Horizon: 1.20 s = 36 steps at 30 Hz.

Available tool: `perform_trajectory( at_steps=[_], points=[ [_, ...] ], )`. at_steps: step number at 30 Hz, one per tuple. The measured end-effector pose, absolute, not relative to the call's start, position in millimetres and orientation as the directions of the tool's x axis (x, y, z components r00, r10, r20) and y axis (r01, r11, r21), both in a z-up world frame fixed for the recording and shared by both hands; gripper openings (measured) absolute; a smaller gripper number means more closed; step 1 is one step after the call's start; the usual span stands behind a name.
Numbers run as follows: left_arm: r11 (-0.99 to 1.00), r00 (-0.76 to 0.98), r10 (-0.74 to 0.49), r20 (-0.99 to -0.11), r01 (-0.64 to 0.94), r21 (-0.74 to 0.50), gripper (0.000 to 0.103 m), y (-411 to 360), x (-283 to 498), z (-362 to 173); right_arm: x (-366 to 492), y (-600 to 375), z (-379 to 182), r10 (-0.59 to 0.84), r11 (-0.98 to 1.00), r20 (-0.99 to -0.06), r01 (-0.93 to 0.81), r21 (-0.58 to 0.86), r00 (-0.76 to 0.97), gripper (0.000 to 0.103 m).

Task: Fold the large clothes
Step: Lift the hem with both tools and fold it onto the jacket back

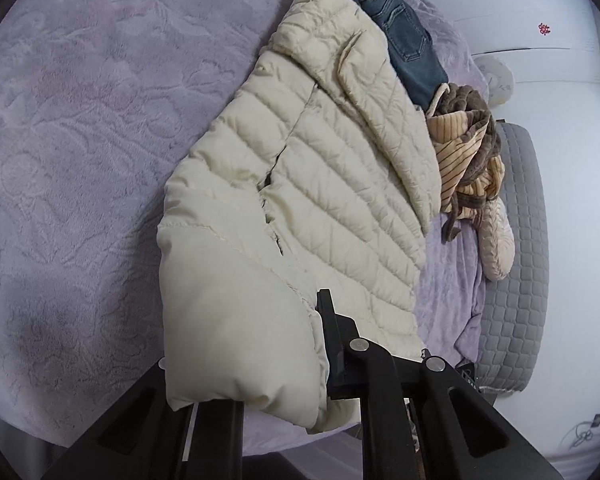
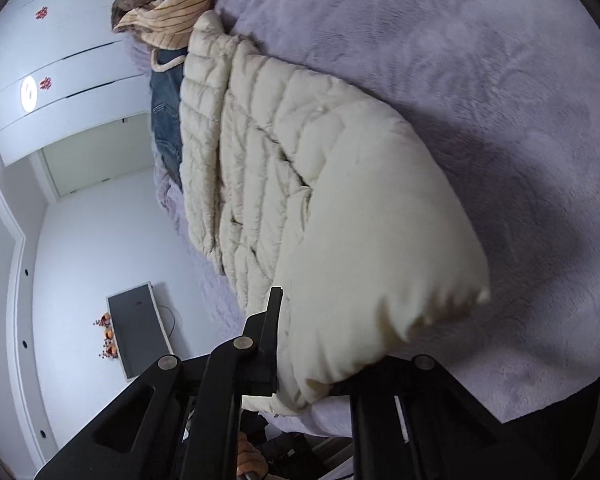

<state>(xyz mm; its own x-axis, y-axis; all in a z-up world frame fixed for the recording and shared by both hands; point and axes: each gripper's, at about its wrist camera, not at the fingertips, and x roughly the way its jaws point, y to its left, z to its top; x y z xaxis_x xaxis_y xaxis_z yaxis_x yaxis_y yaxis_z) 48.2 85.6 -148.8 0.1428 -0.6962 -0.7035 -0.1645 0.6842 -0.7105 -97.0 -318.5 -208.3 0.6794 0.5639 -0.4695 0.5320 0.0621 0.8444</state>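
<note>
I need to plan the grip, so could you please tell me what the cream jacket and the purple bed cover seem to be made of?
The cream jacket looks like a thin, smooth synthetic shell over puffy fill: stitched quilt channels, slight sheen, fine crinkles. The purple bed cover looks like soft plush fleece, matte, with an embossed swirling pattern in the pile. Neither fibre is certain from the pictures alone.

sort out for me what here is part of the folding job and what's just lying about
In the job:
cream puffer jacket
left gripper
right gripper
lilac blanket it lies on

Lying about:
blue jeans
striped brown garment
quilted cushion
monitor
</note>
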Motion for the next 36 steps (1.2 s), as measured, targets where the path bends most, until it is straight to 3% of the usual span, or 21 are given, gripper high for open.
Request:
perform_trajectory(
  at_steps=[12,18,24,33,36],
  points=[
    [0.696,0.320,-0.664,-0.676,-0.066,-0.715,0.016,49,141,-53,13,-368,-127,0.653,0.154,-0.351,0.335,0.929,0.671,0.013],
    [0.745,0.354,-0.626,-0.695,0.007,-0.667,0.016,27,207,-29,91,-393,-95,0.672,0.253,-0.354,0.248,0.935,0.650,0.013],
    [0.801,0.323,-0.573,-0.753,0.026,-0.598,0.016,10,280,-60,177,-405,-93,0.647,0.367,-0.437,0.247,0.897,0.625,0.013],
    [0.870,0.247,-0.480,-0.842,0.006,-0.494,0.017,-7,343,-129,266,-410,-143,0.586,0.473,-0.574,0.334,0.816,0.573,0.013],
    [0.882,0.224,-0.459,-0.860,0.002,-0.471,0.021,-9,351,-136,280,-409,-159,0.574,0.493,-0.606,0.359,0.793,0.551,0.013]
  ],
)
